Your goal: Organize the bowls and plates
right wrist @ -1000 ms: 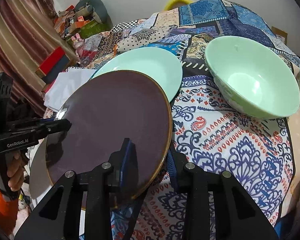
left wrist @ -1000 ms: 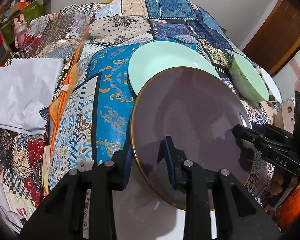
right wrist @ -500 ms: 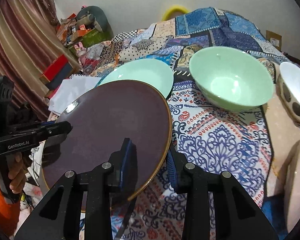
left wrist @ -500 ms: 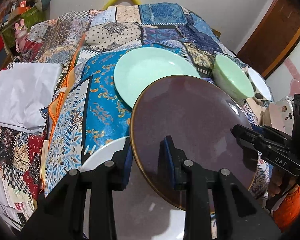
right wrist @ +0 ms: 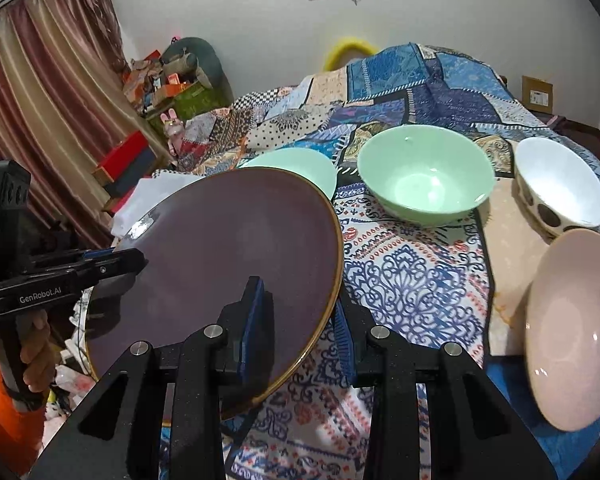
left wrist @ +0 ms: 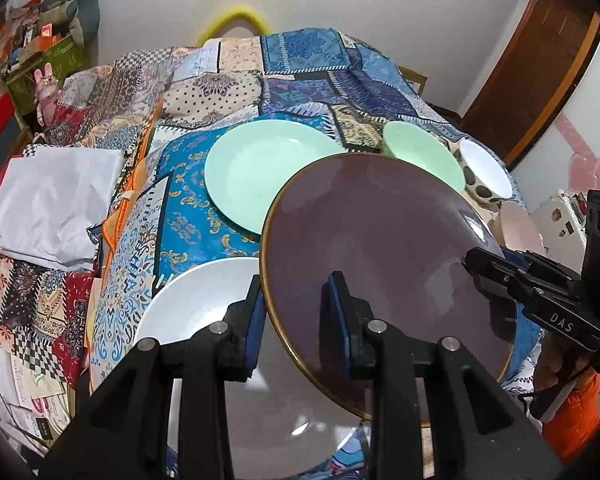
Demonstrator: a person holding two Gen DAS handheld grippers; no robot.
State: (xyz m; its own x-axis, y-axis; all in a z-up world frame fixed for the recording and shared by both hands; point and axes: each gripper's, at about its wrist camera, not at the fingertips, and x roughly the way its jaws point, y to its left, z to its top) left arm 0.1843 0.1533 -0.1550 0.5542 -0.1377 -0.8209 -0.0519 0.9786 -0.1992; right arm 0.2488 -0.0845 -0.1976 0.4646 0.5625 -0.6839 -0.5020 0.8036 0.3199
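A dark purple plate [left wrist: 384,260] with a gold rim is held in the air by both grippers. My left gripper [left wrist: 298,308] is shut on its left edge. My right gripper [right wrist: 300,312] is shut on its right edge; the plate [right wrist: 228,256] tilts there. A white plate [left wrist: 196,308] lies under it near the table's front. A mint green plate [left wrist: 260,168] lies further back, also seen in the right wrist view [right wrist: 300,164]. A mint green bowl [right wrist: 424,172], a white spotted bowl [right wrist: 560,188] and a pink bowl [right wrist: 572,324] stand on the right.
The table carries a patchwork cloth [left wrist: 204,92]. A folded white cloth [left wrist: 56,204] lies at the left. Clutter and boxes [right wrist: 168,80] stand by a curtain [right wrist: 40,100] beyond the table. A wooden door [left wrist: 540,60] is at the right.
Both grippers have lifted the purple plate up and back towards the front. The white plate under it has come into view, and the bowls look farther away.
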